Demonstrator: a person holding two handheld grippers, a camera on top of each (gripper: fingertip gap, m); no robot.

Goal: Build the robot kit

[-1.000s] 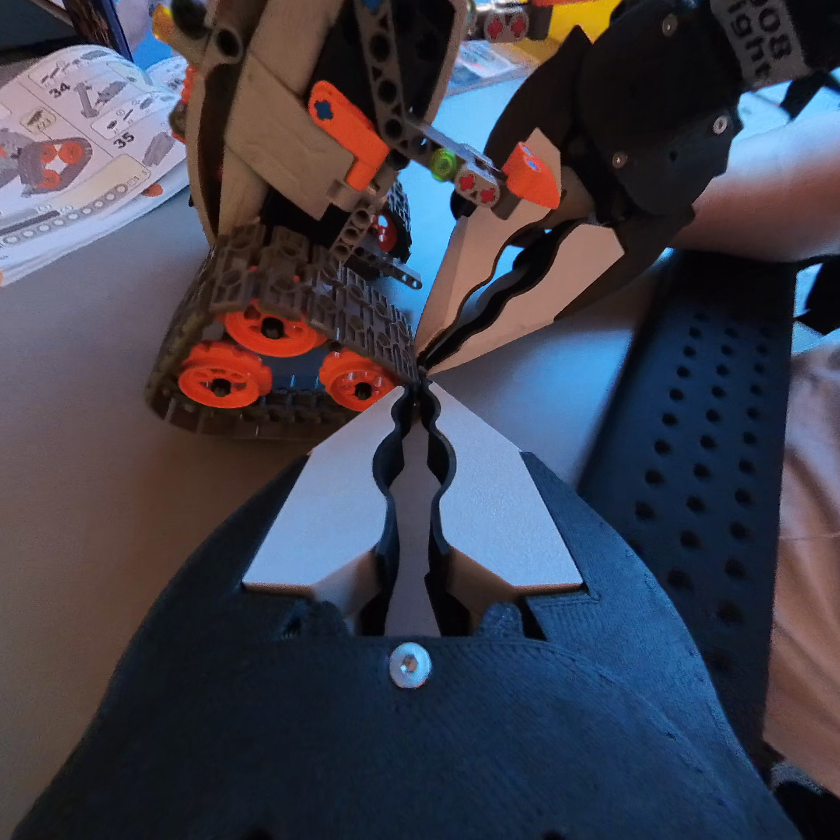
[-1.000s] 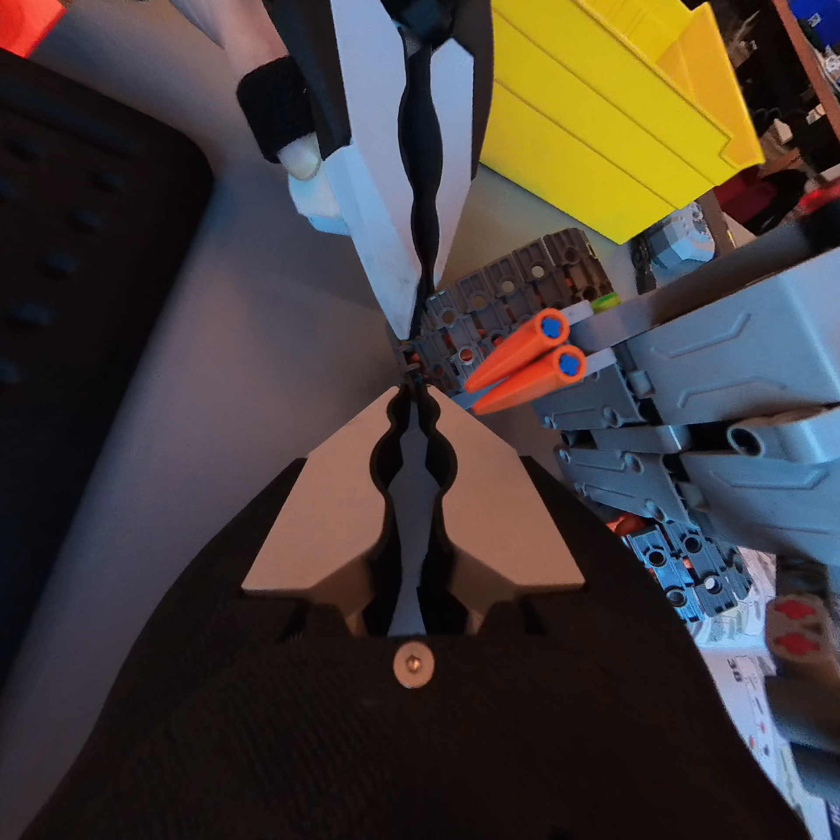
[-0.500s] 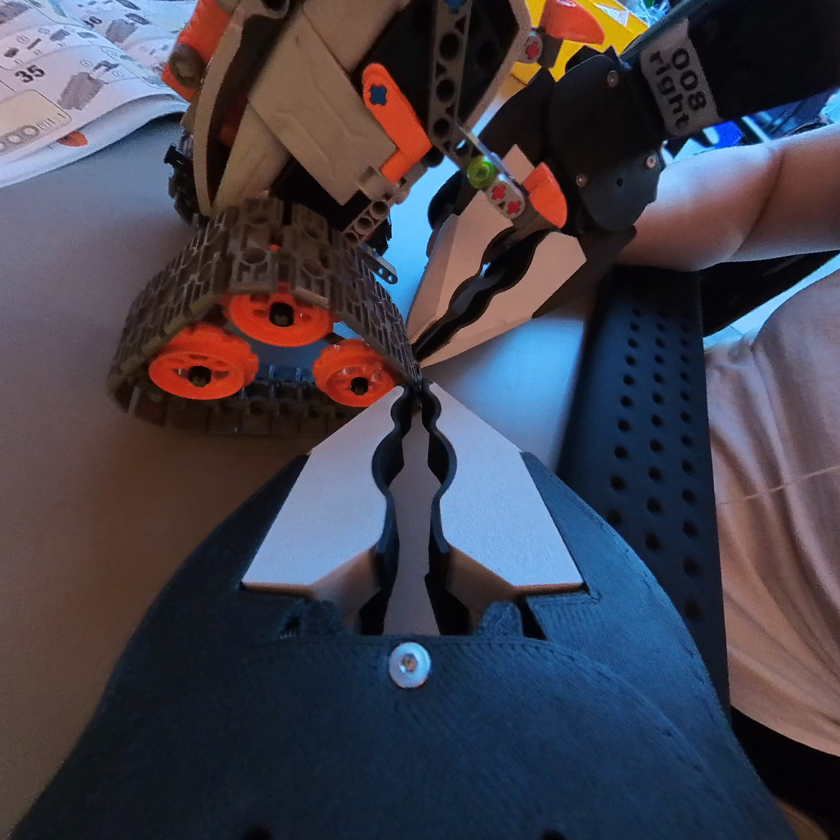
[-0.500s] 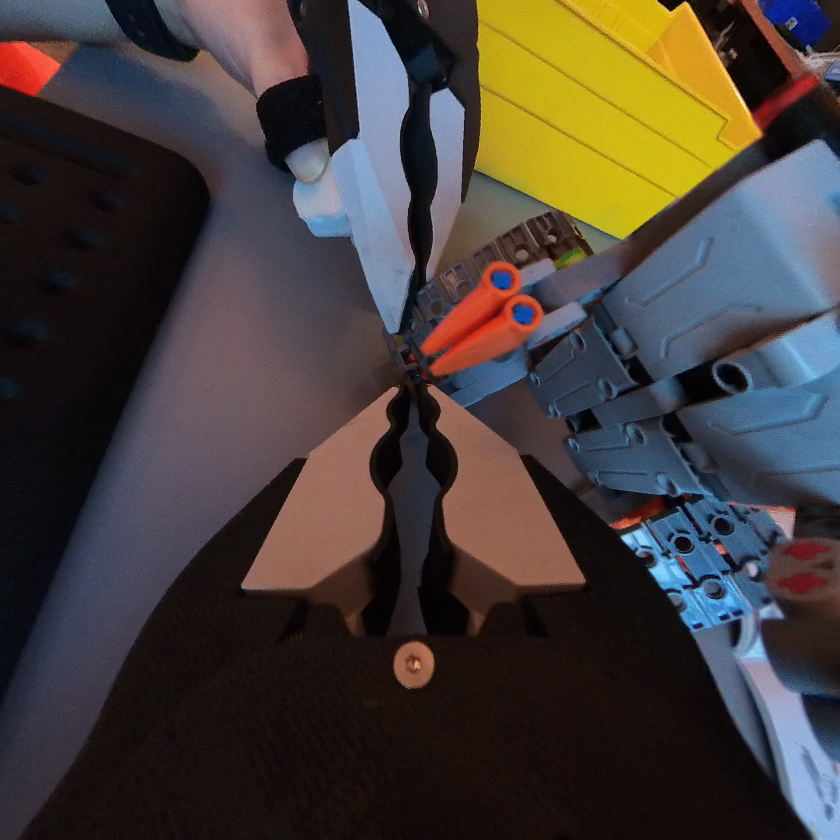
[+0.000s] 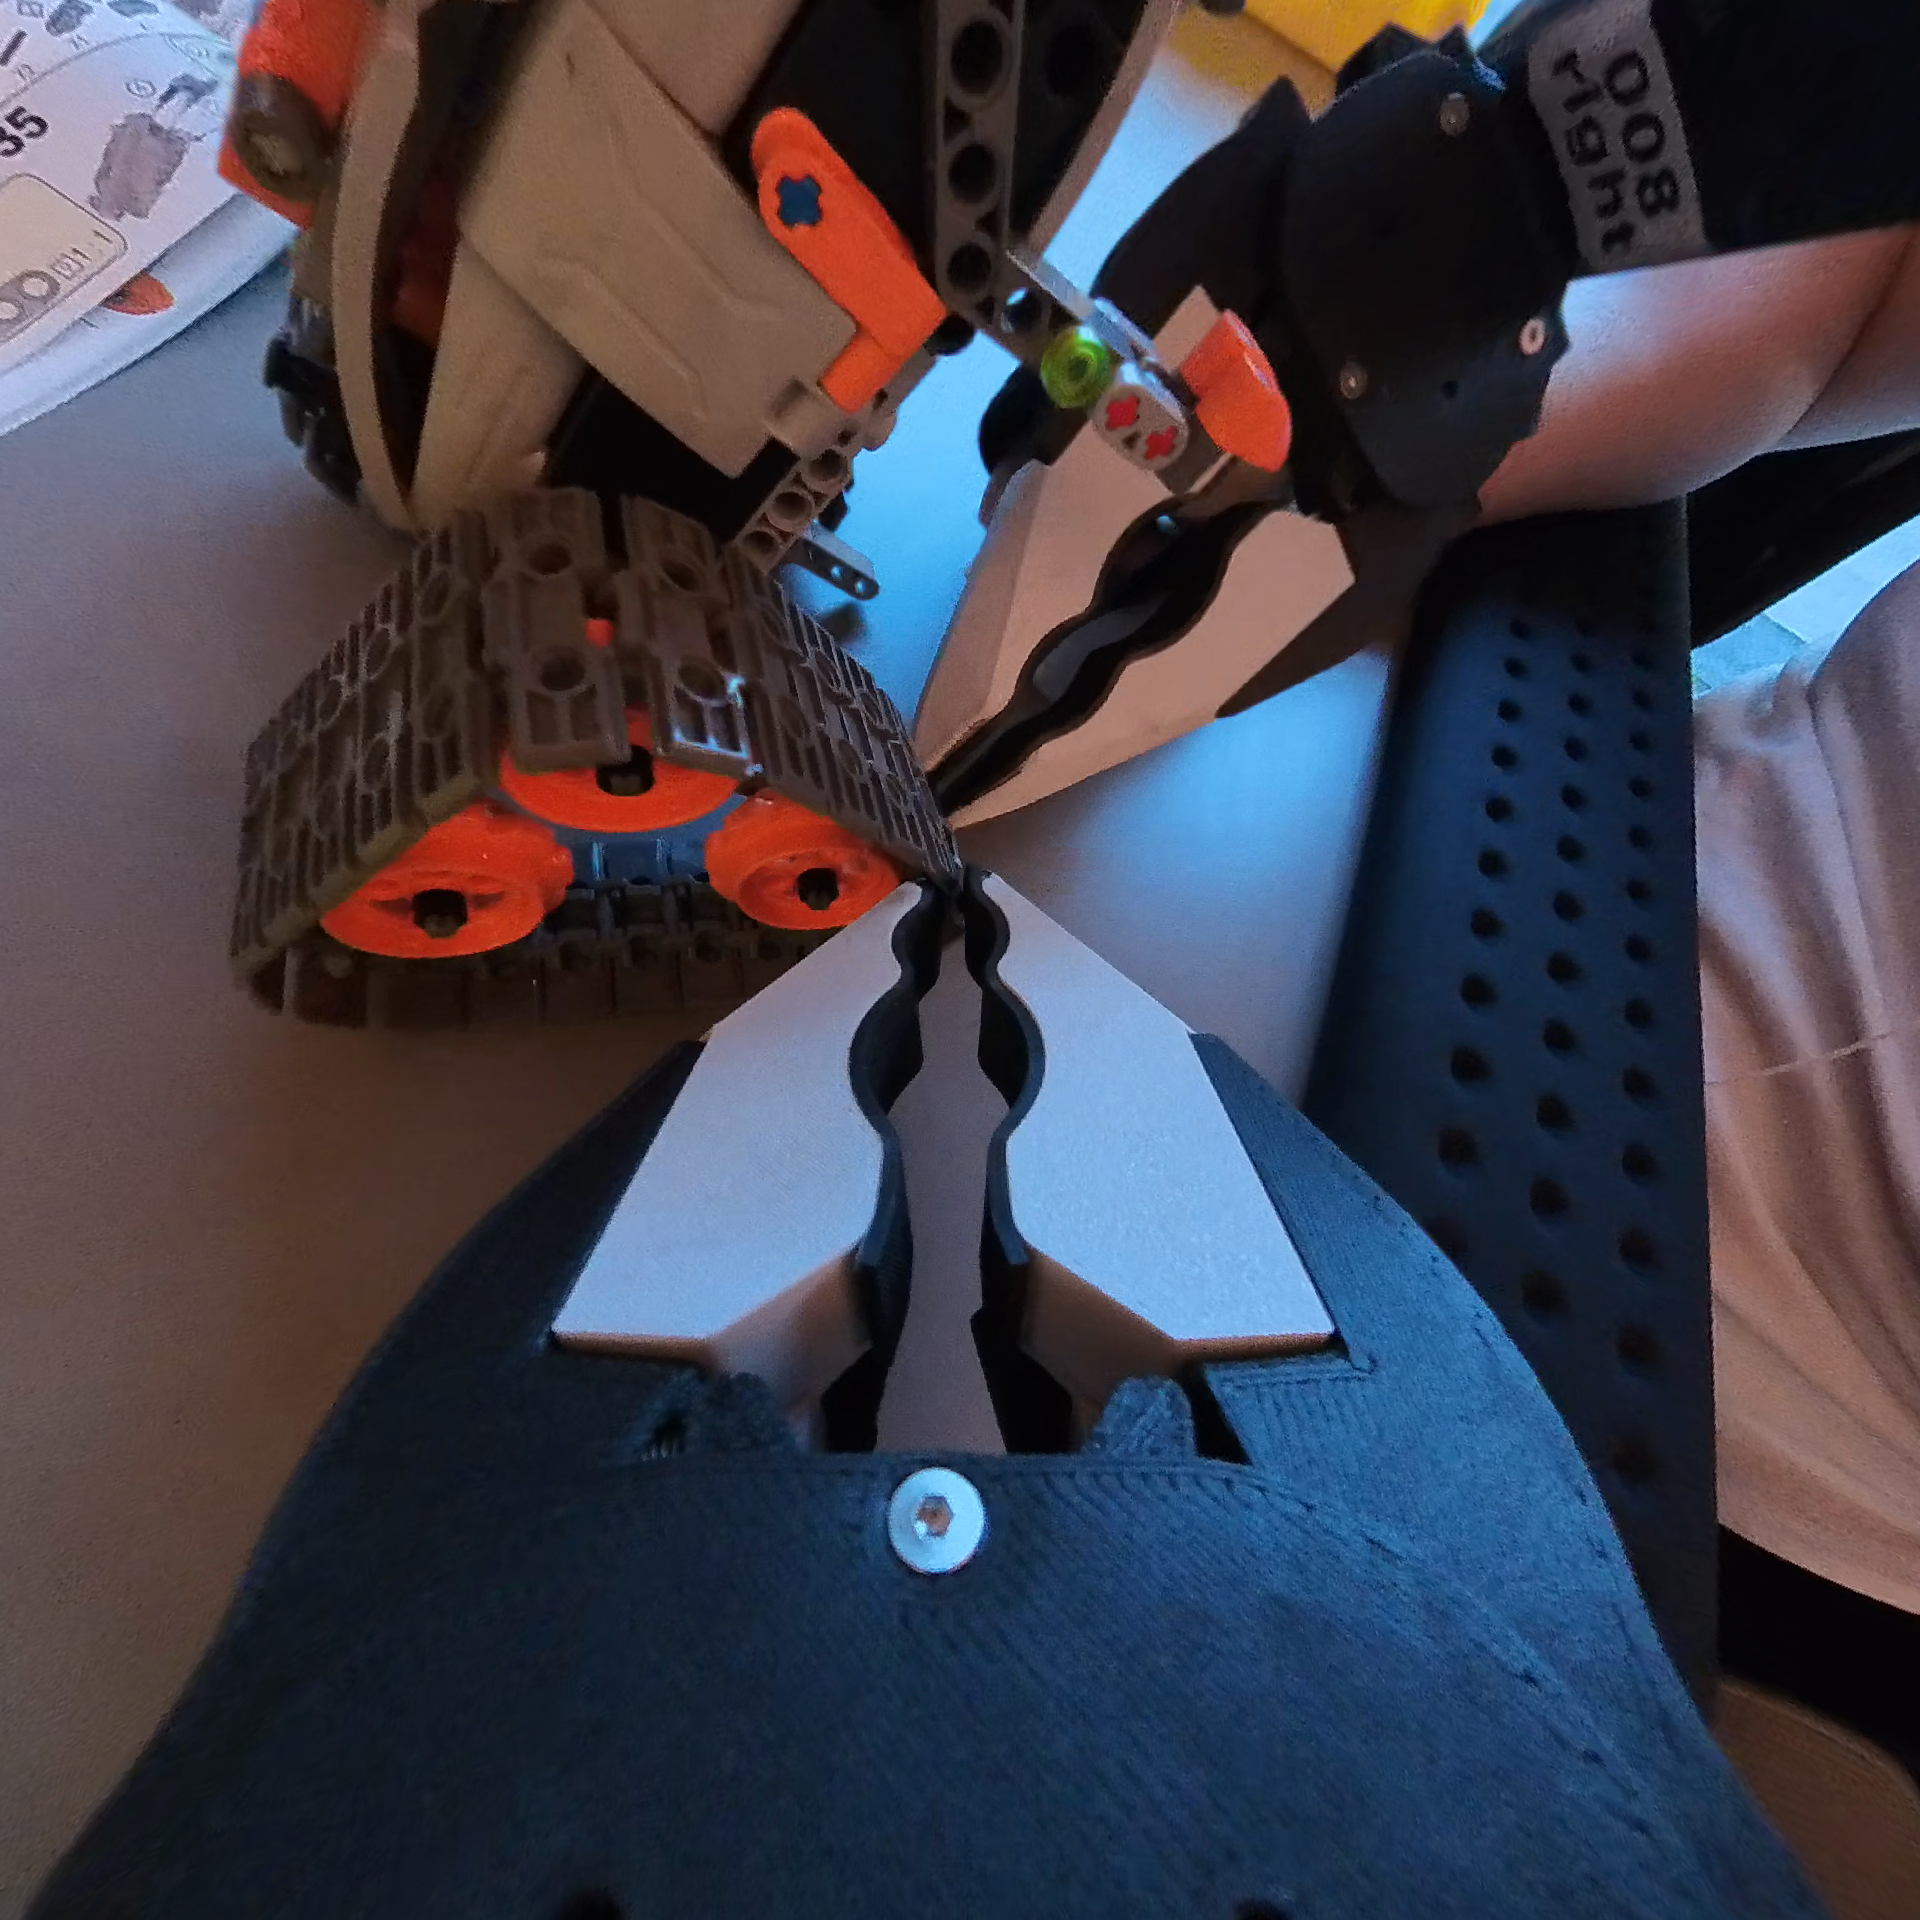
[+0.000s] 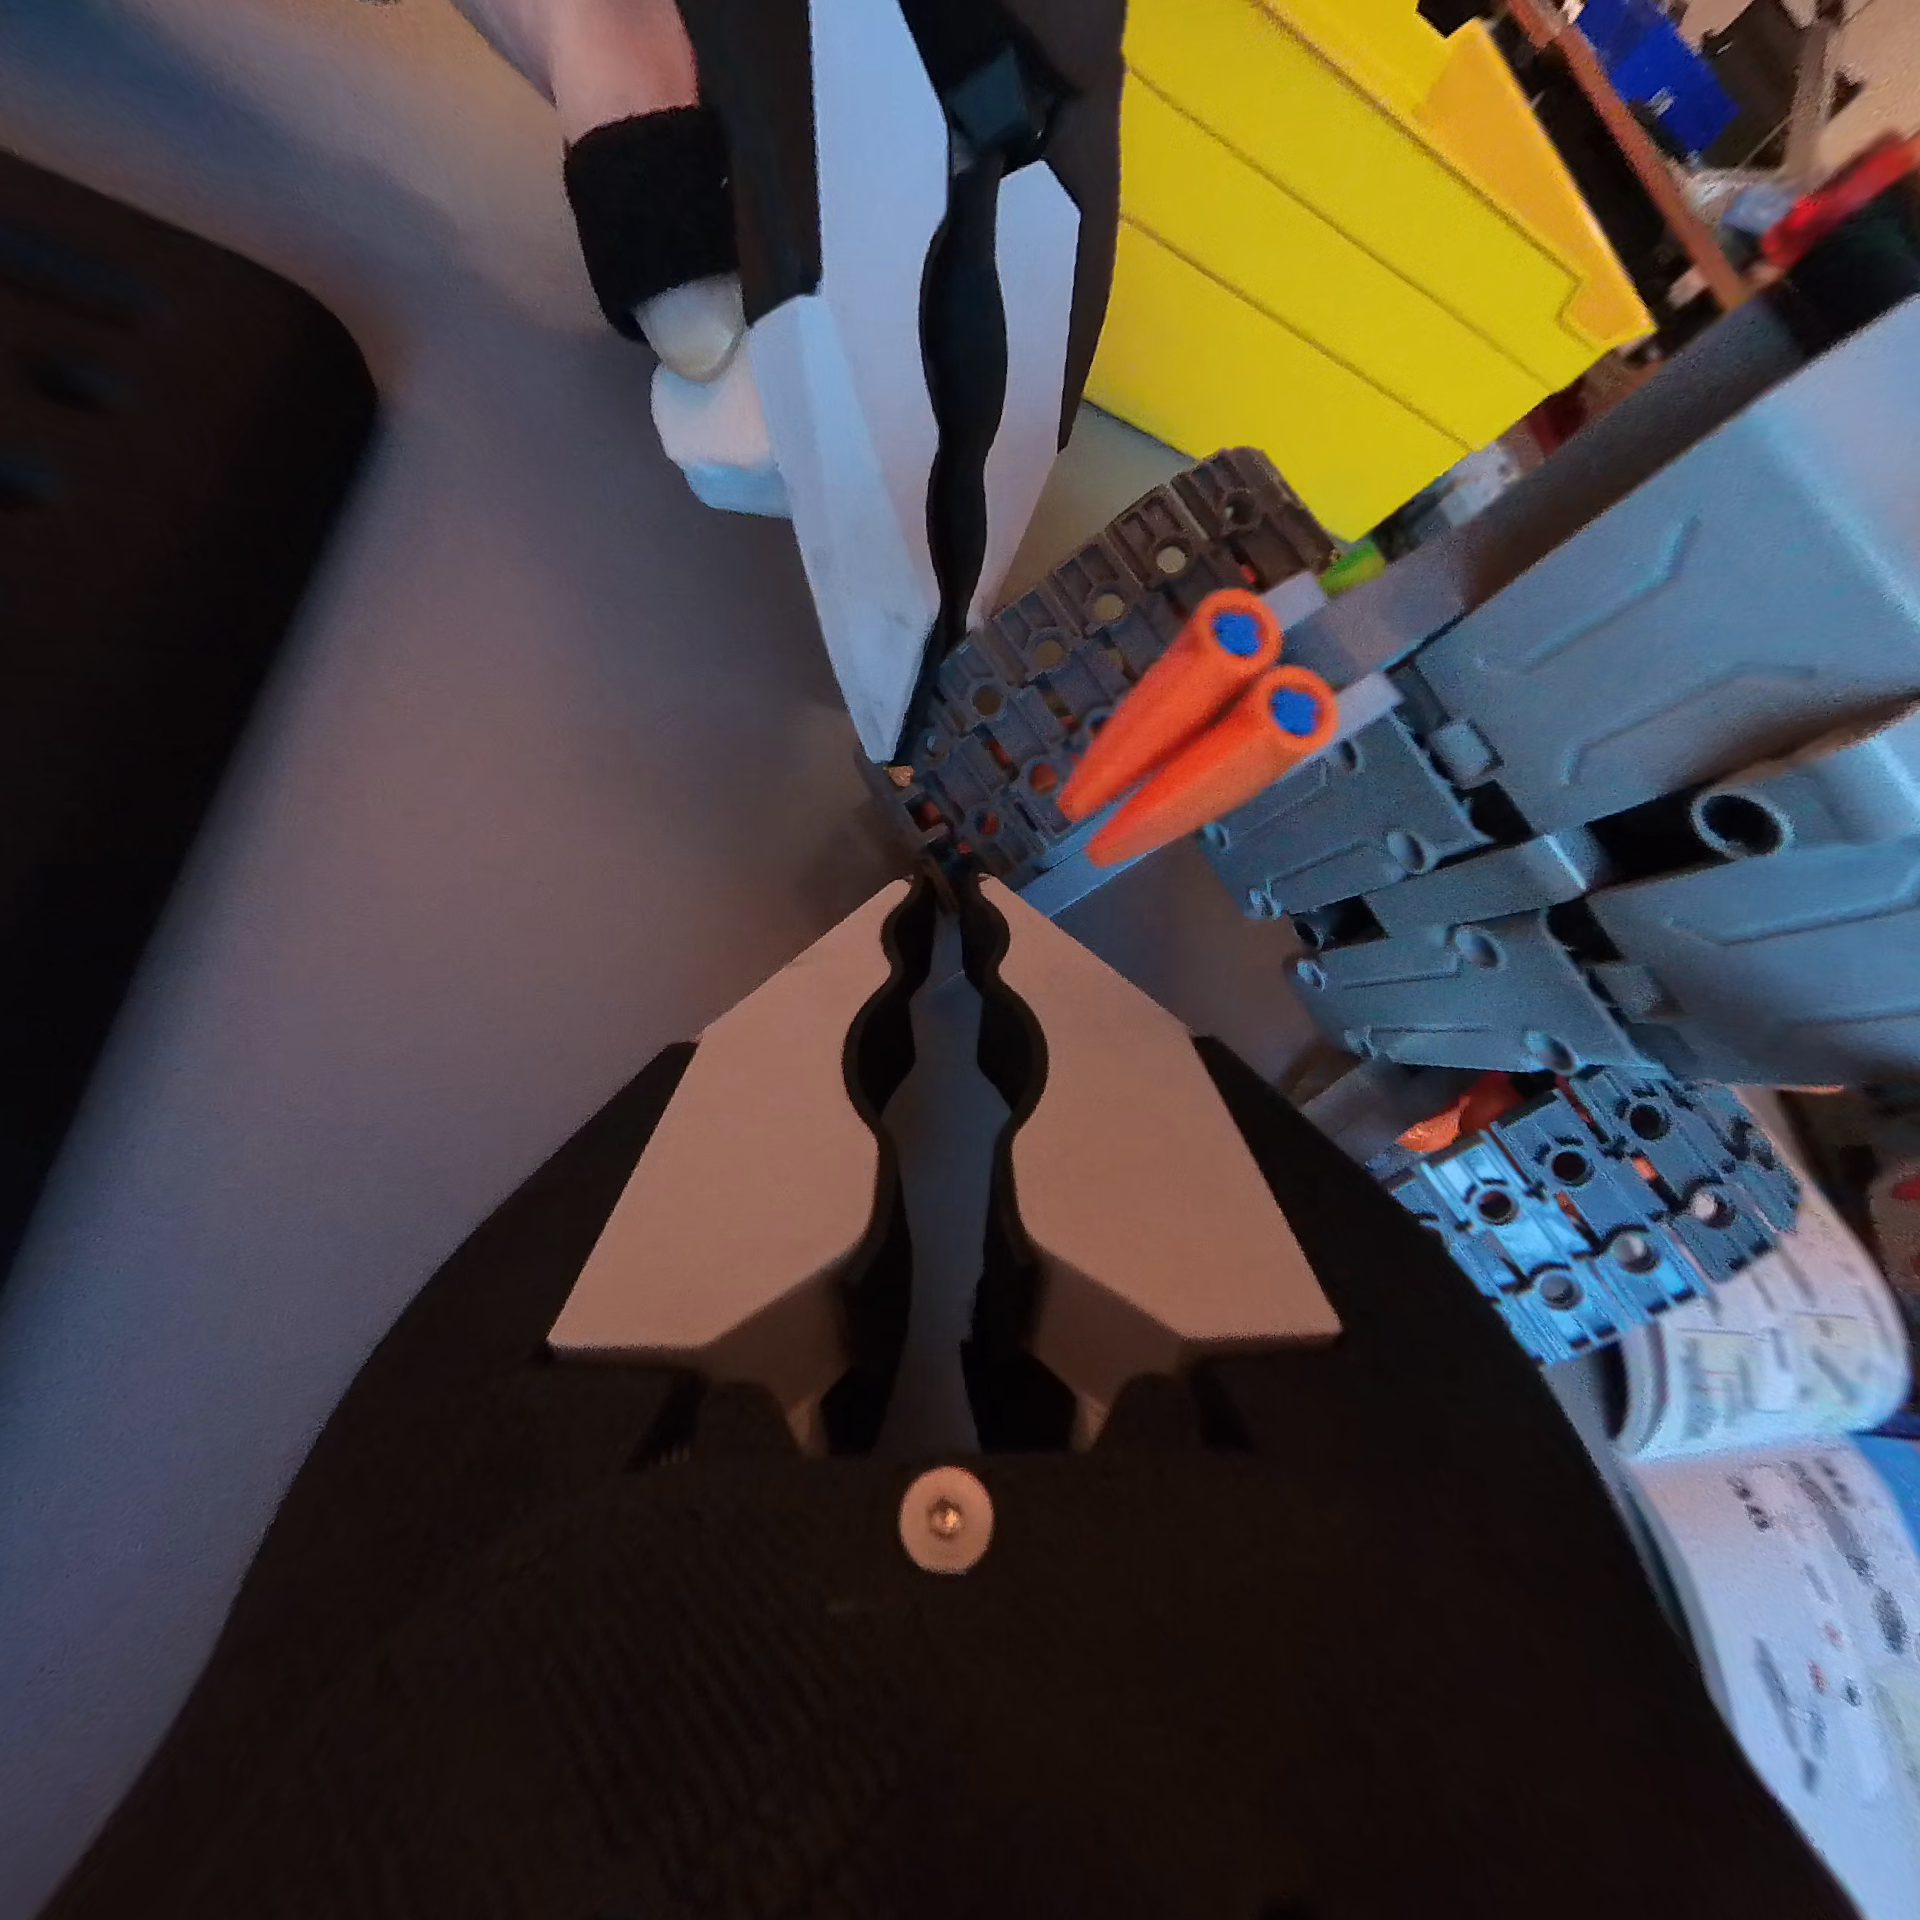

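Observation:
A brick-built tracked vehicle [image 5: 582,312] with beige panels, orange wheels [image 5: 436,904] and a grey tread [image 5: 561,665] stands on the table [image 5: 156,1195]. My left gripper [image 5: 948,896] is shut on the tread's right end. My right gripper [image 5: 935,798] comes in from the upper right, shut on the same end just above. In the right wrist view my right gripper [image 6: 940,883] pinches the tread [image 6: 1091,634] from below and the left gripper [image 6: 904,748] from above. Two orange rods [image 6: 1174,727] stick out of the vehicle's grey body [image 6: 1662,748].
An instruction booklet [image 5: 83,208] lies at the back left, also in the right wrist view [image 6: 1818,1558]. A black perforated panel [image 5: 1538,987] lies right of the grippers. A yellow bin [image 6: 1299,260] stands behind the vehicle. A person's forearm [image 5: 1714,343] reaches in. Only a small space, under 4 cm, lies between the two pairs of fingers.
Both grippers have stayed pinched on the tread's end. The vehicle has tilted and shifted, its body leaning more over the tread. The booklet has slid toward the left edge of the view.

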